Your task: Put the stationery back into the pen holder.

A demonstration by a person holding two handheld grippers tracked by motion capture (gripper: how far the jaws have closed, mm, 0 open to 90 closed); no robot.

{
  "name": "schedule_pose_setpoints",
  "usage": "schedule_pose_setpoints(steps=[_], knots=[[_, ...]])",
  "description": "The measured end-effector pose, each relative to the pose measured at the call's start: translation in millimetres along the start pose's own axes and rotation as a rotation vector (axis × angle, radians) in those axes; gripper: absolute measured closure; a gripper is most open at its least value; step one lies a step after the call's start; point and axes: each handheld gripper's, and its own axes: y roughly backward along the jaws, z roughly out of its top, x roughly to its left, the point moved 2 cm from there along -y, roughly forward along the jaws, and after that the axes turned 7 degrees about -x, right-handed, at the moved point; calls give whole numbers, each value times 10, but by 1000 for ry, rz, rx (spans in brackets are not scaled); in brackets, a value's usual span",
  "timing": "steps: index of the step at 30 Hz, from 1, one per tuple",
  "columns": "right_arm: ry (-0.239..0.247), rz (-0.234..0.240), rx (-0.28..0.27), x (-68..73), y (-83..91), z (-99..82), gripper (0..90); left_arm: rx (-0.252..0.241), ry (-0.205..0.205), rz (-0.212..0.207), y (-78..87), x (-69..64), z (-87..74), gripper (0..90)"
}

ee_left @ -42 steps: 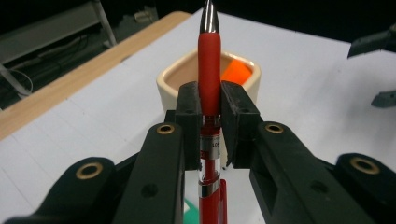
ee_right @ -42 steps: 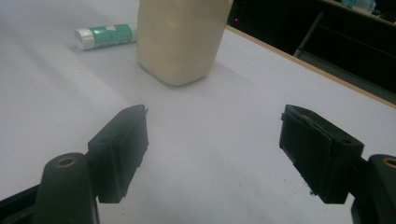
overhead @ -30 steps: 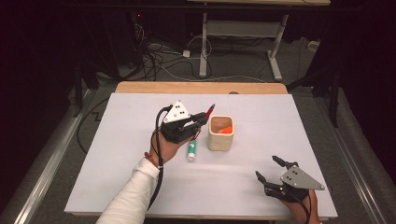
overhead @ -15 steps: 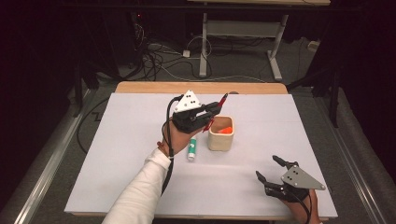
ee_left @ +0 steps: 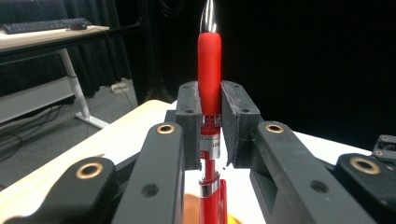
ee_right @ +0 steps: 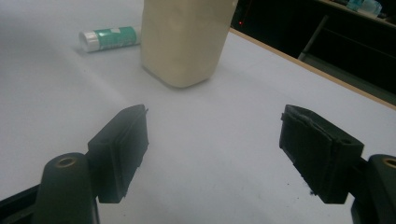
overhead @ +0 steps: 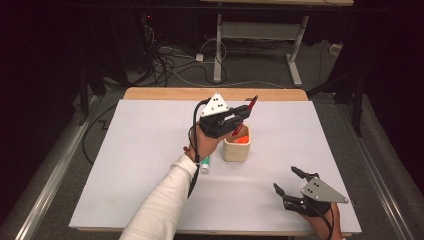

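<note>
Above beige cup (overhead: 236, 149), red pen (ee_left: 209, 93) is clamped between left gripper (overhead: 239, 114) pads: red rubber grip, clear barrel, silver tip, tilted over cup's orange contents. At lower right, right gripper (overhead: 289, 181) is rested on table, jaws spread, nothing held.

Left tool (overhead: 239, 116) raised, clamped; right tool (overhead: 289, 182) low, agape.

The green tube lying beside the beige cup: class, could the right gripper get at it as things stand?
Probably yes. The right gripper is open and empty, and bare white table lies between it and the green tube. The beige cup stands beside that path, not across it.
</note>
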Motion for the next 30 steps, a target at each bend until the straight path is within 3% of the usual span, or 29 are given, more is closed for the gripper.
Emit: schedule_pose_setpoints(steps=[10, 30], knots=[[1, 1, -3, 1, 4, 5, 240, -5, 22, 1, -92, 67, -134, 762], [5, 3, -4, 5, 8, 11, 241, 53, 36, 51, -99, 108, -380, 758]])
